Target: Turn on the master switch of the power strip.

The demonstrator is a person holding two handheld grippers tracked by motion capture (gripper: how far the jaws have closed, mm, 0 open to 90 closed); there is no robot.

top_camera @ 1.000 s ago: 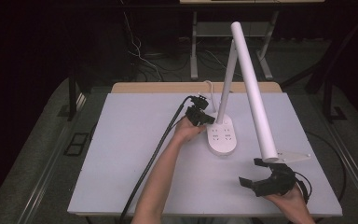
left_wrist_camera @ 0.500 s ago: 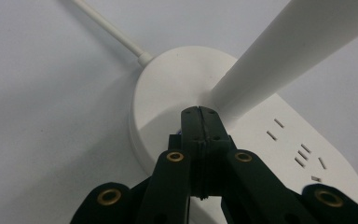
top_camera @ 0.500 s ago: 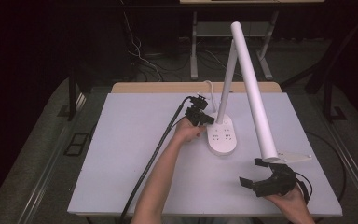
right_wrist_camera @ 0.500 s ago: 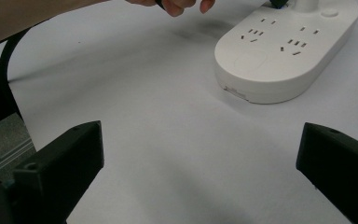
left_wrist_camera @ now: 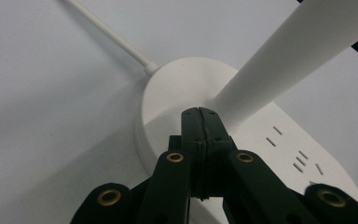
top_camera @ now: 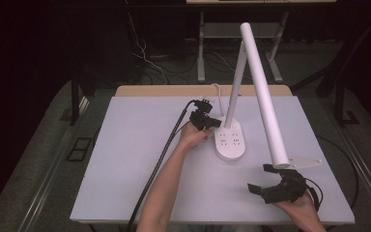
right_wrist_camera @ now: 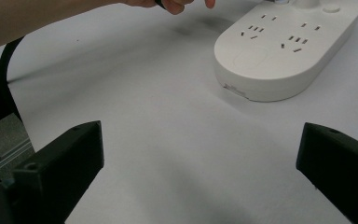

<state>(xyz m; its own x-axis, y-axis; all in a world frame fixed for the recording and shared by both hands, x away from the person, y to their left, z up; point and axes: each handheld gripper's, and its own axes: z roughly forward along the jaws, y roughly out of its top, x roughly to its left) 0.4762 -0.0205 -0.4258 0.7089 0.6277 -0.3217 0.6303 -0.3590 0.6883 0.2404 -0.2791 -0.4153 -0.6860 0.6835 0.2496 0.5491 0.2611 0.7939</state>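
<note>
Presently we log the left gripper (top_camera: 216, 122), jaws together, pressing the lamp base (top_camera: 231, 141) by its stem; right gripper (top_camera: 260, 180) jaws apart, idle on the worktop (top_camera: 125, 159).

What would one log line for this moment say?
left tool: shut, tip at lamp base | right tool: open, empty, near table edge

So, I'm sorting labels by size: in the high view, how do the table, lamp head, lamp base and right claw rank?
1. Table, by far the largest.
2. Lamp head, the long white bar; it stands nearer the camera, so it looks enlarged.
3 and 4. Lamp base and right claw look alike; I would not rank them.
</note>
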